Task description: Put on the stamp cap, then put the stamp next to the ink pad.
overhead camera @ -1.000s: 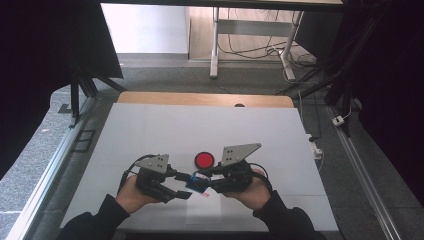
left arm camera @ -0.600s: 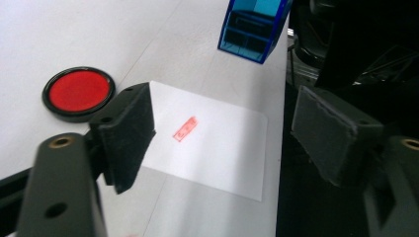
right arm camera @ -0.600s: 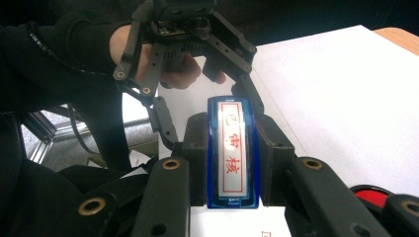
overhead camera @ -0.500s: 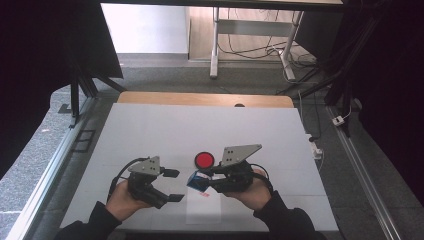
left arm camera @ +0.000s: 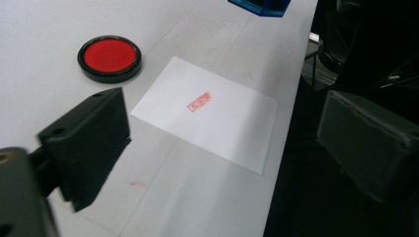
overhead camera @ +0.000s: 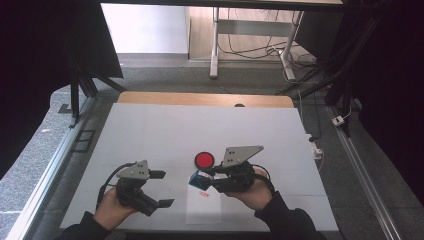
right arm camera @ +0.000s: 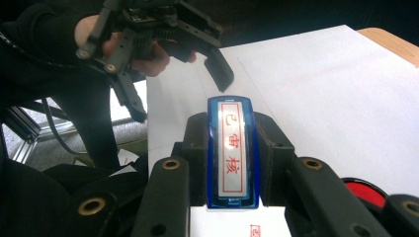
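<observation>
My right gripper (overhead camera: 202, 180) is shut on a blue stamp (overhead camera: 198, 179), held just above the white table (overhead camera: 150, 130). In the right gripper view the stamp (right arm camera: 232, 153) lies clamped between the jaws, its red-lettered label facing up. A round red ink pad (overhead camera: 204, 160) sits just behind it. Below it lies a white paper (overhead camera: 205, 212) bearing a red imprint (left arm camera: 199, 102). My left gripper (overhead camera: 161, 188) hovers to the left of the paper; its jaws have just been opening and nothing is between them. The left gripper view has the pad (left arm camera: 109, 57) and the paper (left arm camera: 232, 123) ahead.
A wooden strip (overhead camera: 200, 99) runs along the table's far edge. Metal frame rails (overhead camera: 55, 165) flank both sides. The paper lies close to the table's near edge. A faint red smudge (left arm camera: 138, 184) marks the table near my left jaw.
My left gripper has drawn away to the left from the stamp, and its jaws have spread wide. The right gripper and the stamp have stayed put.
</observation>
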Demonstrator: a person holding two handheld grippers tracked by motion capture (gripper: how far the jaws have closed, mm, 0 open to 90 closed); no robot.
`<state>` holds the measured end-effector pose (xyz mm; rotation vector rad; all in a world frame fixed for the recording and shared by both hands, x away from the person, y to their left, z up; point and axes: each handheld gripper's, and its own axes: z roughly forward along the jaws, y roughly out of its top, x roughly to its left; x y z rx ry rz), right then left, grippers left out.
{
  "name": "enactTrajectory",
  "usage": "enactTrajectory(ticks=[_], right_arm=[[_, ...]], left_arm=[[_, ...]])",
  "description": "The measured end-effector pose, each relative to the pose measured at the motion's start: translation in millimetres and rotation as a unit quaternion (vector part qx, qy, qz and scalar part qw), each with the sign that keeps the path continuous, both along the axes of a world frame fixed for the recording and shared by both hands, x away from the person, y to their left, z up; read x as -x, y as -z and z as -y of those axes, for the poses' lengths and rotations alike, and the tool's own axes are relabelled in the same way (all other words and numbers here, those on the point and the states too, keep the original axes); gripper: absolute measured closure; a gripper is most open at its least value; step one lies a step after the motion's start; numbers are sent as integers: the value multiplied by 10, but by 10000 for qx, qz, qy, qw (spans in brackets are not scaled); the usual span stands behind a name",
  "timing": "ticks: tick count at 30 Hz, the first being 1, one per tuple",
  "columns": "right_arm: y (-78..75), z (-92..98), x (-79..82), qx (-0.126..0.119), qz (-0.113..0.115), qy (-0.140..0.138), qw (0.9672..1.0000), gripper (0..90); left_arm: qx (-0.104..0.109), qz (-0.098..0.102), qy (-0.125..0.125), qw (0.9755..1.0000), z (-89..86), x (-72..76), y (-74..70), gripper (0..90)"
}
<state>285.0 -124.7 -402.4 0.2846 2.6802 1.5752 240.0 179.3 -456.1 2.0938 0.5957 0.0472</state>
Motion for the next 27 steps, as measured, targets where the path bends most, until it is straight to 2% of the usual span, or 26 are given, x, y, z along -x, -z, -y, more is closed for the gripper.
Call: enactTrajectory(ticks=[6, 9, 16, 27], right_arm=[[1, 9, -2, 46, 55, 61, 10000, 706], [1, 8, 1, 63, 84, 74, 9999, 706], [10, 12, -3, 91, 66, 101, 9999, 706], [9, 17, -1, 163, 126, 143, 9997, 707]], left_arm=[[-32, -35, -321, 9995, -111, 63, 23, 22], [31, -90, -467, 9989, -164, 94, 37, 13], [37, -135, -677, 9976, -248, 132, 61, 12], [-96, -170, -1028, 9945, -402, 216, 109, 7]])
